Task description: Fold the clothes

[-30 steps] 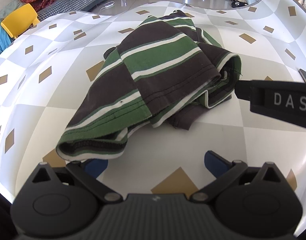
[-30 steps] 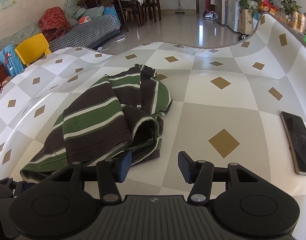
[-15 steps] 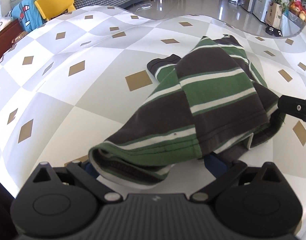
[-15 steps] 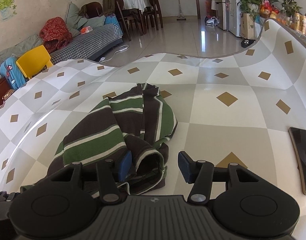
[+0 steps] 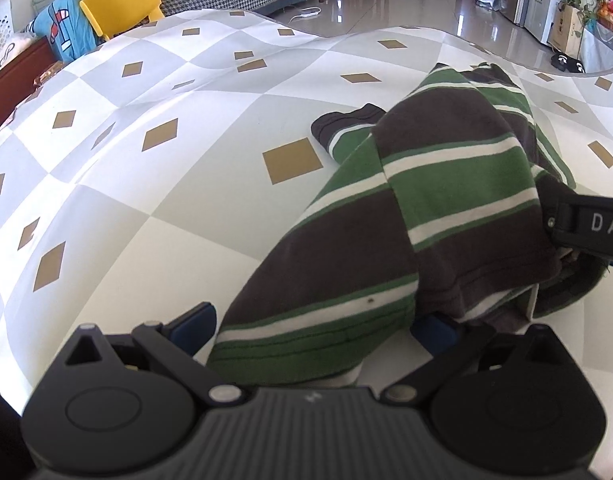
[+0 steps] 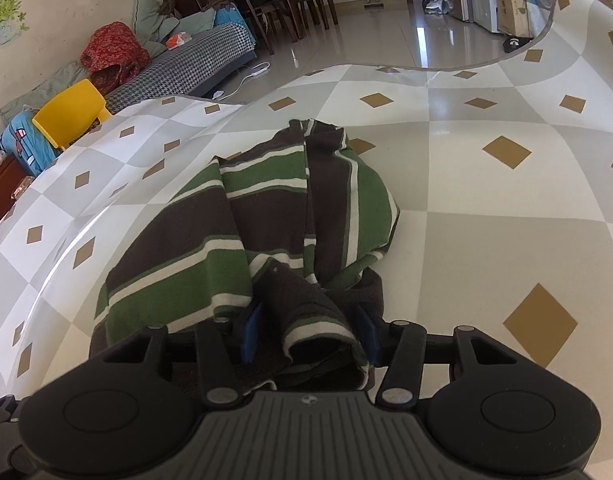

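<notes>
**A:** Start at the fingers. What are the 2 grippers doing?

**B:** The right gripper (image 6: 308, 330) has a bunched fold of the striped shirt (image 6: 266, 216) between its blue pads (image 6: 253, 330), and its jaws are closing on that fold; whether the pads already press the cloth I cannot tell. The left gripper (image 5: 312, 326) stands wide, its 2 blue pads (image 5: 192, 322) either side of the shirt's green-striped hem (image 5: 306, 344), not pinching it.

**A:** And the shirt itself?

**B:** Crumpled in a heap on the checked tablecloth (image 5: 154, 208), near edge at both grippers, the rest humped away from them. In the left view the other gripper's black finger (image 5: 586, 226) lies against the heap's right side.

**A:** So how should this grab go?

**B:** I judge both hands are taking the near edge to lift and spread it. The right should catch only 1 or 2 layers, not the whole bundle, or the shirt will rise as a lump. The left should slide its lower pad under the hem, then close on the edge proper, well apart from the right's hold.
</notes>
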Demonstrator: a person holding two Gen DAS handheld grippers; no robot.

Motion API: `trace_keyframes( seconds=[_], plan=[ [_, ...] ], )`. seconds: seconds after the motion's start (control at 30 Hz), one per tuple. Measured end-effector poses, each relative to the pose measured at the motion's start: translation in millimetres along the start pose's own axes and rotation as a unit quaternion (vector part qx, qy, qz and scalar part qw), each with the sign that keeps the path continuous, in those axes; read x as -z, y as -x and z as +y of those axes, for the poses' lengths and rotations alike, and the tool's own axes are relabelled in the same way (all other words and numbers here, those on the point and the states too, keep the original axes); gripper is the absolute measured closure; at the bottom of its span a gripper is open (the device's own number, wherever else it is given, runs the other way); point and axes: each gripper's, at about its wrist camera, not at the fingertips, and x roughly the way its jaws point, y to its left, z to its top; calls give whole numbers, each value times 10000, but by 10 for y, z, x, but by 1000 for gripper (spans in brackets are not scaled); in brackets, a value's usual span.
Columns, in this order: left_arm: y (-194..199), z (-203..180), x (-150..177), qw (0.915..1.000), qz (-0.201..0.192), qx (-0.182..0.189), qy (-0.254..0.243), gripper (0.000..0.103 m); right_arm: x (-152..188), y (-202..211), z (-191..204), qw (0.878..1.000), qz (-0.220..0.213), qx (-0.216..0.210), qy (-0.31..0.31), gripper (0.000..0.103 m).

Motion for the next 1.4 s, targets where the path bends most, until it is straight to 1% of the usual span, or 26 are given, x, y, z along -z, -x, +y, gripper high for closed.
trace_keyframes(
  seconds=[0.03,0.1,0.13,0.17,0.23,0.3,0.43,0.57,0.83,0.97,1.2,1.27,1.4],
  plan=[
    [-4,-5,4,10000,3,3,-15,0,21,1,6,10000,-9,-3,39,71],
    [-19,11,7,10000,26,46,27,0,60,12,24,9999,-55,-13,132,80],
    [-23,22,8,10000,39,69,55,0,73,25,32,9998,-85,-41,183,87],
    [-28,33,9,9999,53,93,84,0,83,41,42,9997,-109,-71,221,90],
    [-29,47,17,9999,73,100,95,0,102,79,54,9995,-146,-95,272,93],
    [-31,59,24,9999,92,87,86,0,121,117,52,9994,-164,-67,290,94],
    [-24,108,36,9998,113,-51,123,0,160,196,27,9995,-144,3,275,95],
    [4,182,43,9997,96,-107,202,0,229,290,-5,9995,20,83,309,95],
    [110,207,81,9999,16,-104,111,0,468,447,-4,9984,395,150,385,95],
    [162,225,96,9999,-5,-87,113,0,587,543,47,9972,533,8,519,95],
    [236,297,77,9996,-109,-72,251,0,818,723,237,9930,733,-518,764,95],
    [249,311,70,9995,-129,-66,292,0,858,779,289,9915,744,-679,824,95],
    [285,307,47,9993,-211,-62,291,0,844,912,273,9930,600,-704,734,91]
  ],
)
